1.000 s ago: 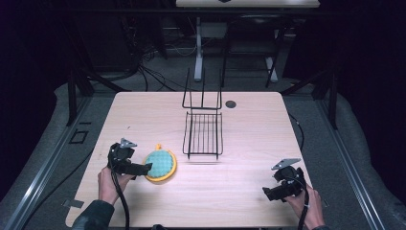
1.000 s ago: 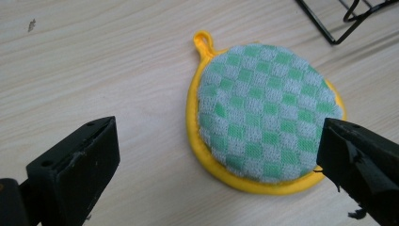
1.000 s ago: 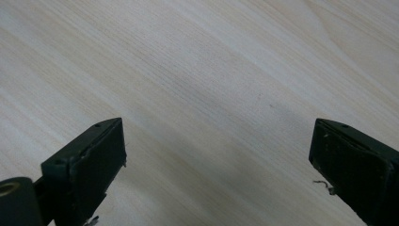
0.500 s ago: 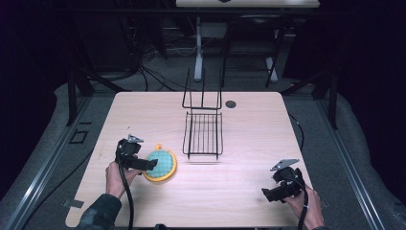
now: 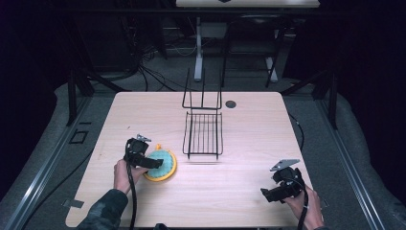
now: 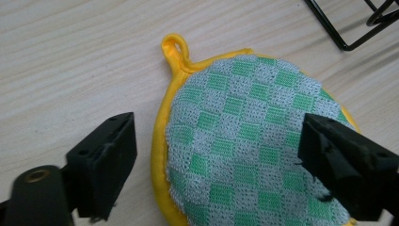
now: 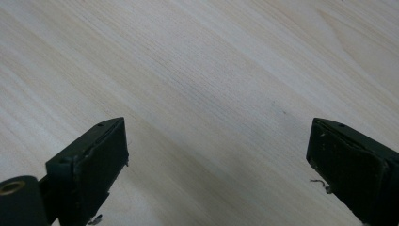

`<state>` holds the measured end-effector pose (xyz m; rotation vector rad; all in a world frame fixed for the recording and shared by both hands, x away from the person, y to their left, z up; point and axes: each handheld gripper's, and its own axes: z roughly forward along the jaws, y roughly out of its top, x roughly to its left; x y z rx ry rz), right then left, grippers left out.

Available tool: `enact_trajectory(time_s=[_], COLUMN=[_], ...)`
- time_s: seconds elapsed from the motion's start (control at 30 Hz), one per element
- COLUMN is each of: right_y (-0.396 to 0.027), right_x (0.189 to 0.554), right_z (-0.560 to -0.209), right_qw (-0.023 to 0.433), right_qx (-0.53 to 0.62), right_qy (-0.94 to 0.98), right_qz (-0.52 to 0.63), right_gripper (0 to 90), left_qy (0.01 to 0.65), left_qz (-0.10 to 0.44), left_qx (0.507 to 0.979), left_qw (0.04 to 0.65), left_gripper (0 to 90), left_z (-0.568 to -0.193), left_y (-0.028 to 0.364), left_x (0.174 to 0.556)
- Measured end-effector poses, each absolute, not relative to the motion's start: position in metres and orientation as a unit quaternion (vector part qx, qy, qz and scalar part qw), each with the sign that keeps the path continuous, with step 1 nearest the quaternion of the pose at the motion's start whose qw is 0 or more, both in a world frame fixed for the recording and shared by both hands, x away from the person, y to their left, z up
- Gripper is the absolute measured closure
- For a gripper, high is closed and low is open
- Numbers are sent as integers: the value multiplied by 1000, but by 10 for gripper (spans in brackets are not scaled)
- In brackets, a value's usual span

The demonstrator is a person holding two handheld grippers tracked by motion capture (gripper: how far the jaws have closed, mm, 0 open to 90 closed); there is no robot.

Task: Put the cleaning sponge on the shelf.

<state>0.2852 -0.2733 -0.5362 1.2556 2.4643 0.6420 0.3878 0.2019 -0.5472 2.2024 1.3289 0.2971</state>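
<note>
Yellow-rimmed round green-checked pot holder (image 6: 249, 150) lies flat on pale wooden table (image 5: 249, 187); left gripper (image 6: 216, 160) straddles it, jaws just closing, not yet pressing. Right gripper (image 7: 219, 165) gapes wide, holding nothing.

Left gripper (image 5: 152, 162): black body, compact and blocky, carried a small grey three-cornered plate on top; a black cable trailed from it toward the table's near edge. Its jaws were matte black, squared blocks with flat pads (image 6: 109, 160); a brass-coloured round fitting sat at the base of one jaw.

Right gripper (image 5: 266, 193): same black build, a larger pale grey three-cornered plate on top, and a black cable running along the hand. Its jaws were black and block-shaped, pads (image 7: 96, 162) scuffed, with small frayed threads at the lower edges and a brass-coloured fitting at one base.

Left sleeve (image 5: 103, 211): dark, mottled camouflage-like pattern.
</note>
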Motion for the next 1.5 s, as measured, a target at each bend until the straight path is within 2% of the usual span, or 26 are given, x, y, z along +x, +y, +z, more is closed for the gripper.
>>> enact_trajectory(time_s=[0.17, 0.47, 0.8, 1.0, 1.17, 1.33, 1.5], right_y=[-274, -273, -272, -272, -271, -272, -269], right_x=[286, 284, 284, 284, 283, 284, 284], right_z=[-536, -535, -535, -535, -533, -534, -534], right_qw=[146, 151, 150, 150, 158, 153, 155], right_qx=[437, 433, 432, 434, 431, 426, 426], right_qy=[858, 860, 860, 860, 860, 863, 863], right_qz=[225, 221, 225, 223, 225, 225, 224], right_gripper=[54, 54, 63, 75, 77, 84, 84], left_qy=[493, 500, 497, 499, 494, 490, 480], left_qz=[96, 93, 96, 95, 117, 128, 150], left_qx=[818, 812, 814, 809, 812, 815, 819], left_qw=[280, 285, 286, 295, 289, 281, 277], left_gripper=[197, 233, 335, 408, 509, 557, 653], left_z=[-551, -555, -553, -553, -552, -551, -550], left_y=[204, 205, 204, 208, 207, 204, 200], left_x=[389, 388, 386, 385, 383, 382, 381])
